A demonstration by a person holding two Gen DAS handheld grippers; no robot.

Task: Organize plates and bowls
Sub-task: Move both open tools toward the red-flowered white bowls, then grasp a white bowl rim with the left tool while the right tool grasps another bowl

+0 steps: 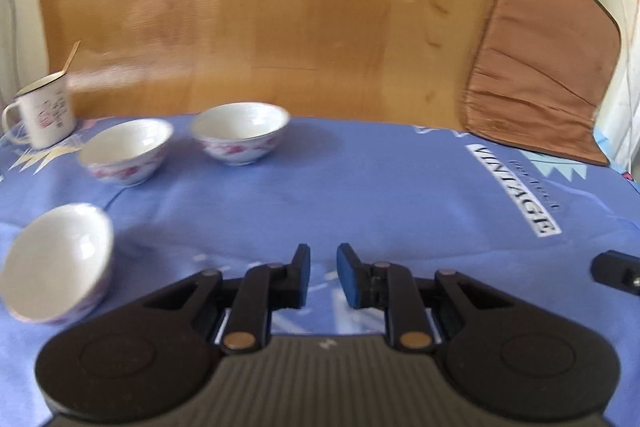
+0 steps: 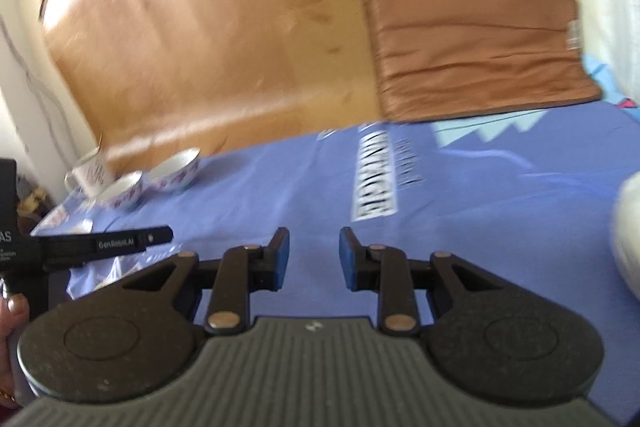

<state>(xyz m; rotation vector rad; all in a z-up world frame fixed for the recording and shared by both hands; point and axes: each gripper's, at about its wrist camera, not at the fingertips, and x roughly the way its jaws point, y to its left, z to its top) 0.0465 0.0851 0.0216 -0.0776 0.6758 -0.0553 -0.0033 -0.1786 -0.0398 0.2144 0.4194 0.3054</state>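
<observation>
Three white bowls with pink flower patterns sit on the blue cloth in the left wrist view: a near one (image 1: 56, 263) at the left, a middle one (image 1: 126, 151) and a far one (image 1: 240, 131). My left gripper (image 1: 323, 277) is open and empty, to the right of the near bowl. My right gripper (image 2: 314, 259) is open and empty above the cloth. Two of the bowls (image 2: 176, 169) (image 2: 124, 191) show far left in the right wrist view. A white rounded object (image 2: 628, 235) is cut off at the right edge there.
A white enamel mug (image 1: 42, 115) with a stick in it stands at the far left by the bowls. A brown cushion (image 1: 540, 75) leans at the back right. A wooden panel (image 1: 260, 7) rises behind the table. The left gripper's body (image 2: 100, 243) shows at left.
</observation>
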